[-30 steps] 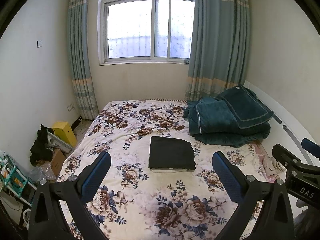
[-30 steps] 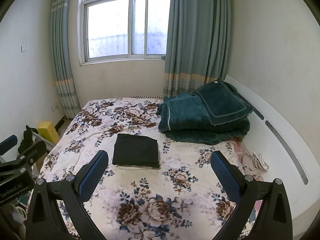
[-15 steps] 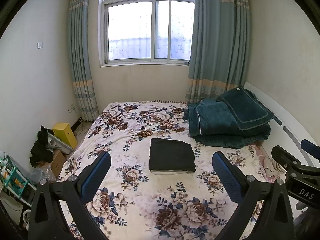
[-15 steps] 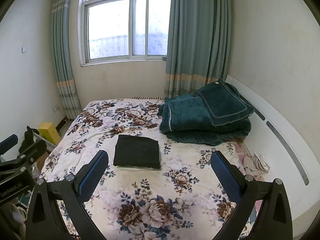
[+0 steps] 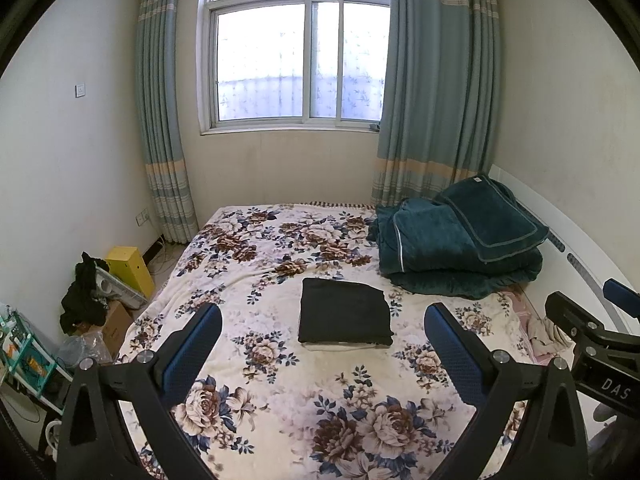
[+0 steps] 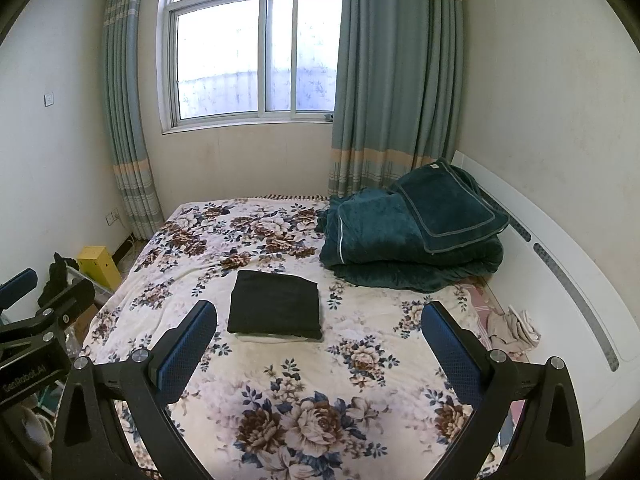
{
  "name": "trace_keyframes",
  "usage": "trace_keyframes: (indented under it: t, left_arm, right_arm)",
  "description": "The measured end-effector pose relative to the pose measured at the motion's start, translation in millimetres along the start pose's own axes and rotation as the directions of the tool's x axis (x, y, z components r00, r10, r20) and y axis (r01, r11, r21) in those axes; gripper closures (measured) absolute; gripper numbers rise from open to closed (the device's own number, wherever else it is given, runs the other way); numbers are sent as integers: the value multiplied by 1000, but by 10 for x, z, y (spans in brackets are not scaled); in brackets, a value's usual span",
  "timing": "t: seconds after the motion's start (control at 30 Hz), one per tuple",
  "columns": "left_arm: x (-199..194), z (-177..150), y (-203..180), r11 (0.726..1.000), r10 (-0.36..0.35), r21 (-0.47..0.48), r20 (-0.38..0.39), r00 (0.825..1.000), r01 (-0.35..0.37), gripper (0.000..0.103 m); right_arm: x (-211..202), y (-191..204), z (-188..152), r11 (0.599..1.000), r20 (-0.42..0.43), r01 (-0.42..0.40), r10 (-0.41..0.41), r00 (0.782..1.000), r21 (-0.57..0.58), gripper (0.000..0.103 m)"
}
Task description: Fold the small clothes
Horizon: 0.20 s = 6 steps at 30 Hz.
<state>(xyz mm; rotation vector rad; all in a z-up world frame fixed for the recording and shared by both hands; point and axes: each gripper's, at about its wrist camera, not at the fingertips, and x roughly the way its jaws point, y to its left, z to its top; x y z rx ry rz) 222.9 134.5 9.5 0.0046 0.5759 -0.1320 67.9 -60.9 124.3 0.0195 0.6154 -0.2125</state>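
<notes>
A black folded garment (image 5: 345,312) lies flat on the floral bedspread (image 5: 280,360), on top of a white folded piece whose edge shows at its near side. It also shows in the right wrist view (image 6: 276,304). My left gripper (image 5: 322,344) is open and empty, held above the bed well short of the garment. My right gripper (image 6: 319,340) is open and empty too, at about the same distance. Each gripper shows at the edge of the other's view.
A folded dark green blanket (image 5: 452,240) lies at the bed's far right by the white headboard (image 6: 560,264). A crumpled beige cloth (image 6: 512,326) lies at the right edge. A yellow box (image 5: 130,264), dark clothes and cartons stand on the floor left.
Both grippers have drawn back and up slightly; the view has tilted up a little. The folded garment has not moved. Both grippers stay open.
</notes>
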Motion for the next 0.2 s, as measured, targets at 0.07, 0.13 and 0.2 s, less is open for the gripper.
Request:
trace_keyframes:
  t: [0.07, 0.13, 0.2]
  left_arm:
    - [5, -1, -8, 1000, 4, 0, 8, 1000, -4, 0]
    - [14, -7, -18, 1000, 15, 0, 13, 1000, -15, 0]
    - [22, -10, -23, 1000, 13, -4, 12, 1000, -13, 0]
  right_arm:
    - [1, 26, 8, 1000, 0, 0, 0, 1000, 1, 0]
    - [5, 44, 15, 1000, 1, -1, 1, 1000, 0, 0]
    - [-5, 35, 1, 1000, 0, 1, -1, 1000, 1, 0]
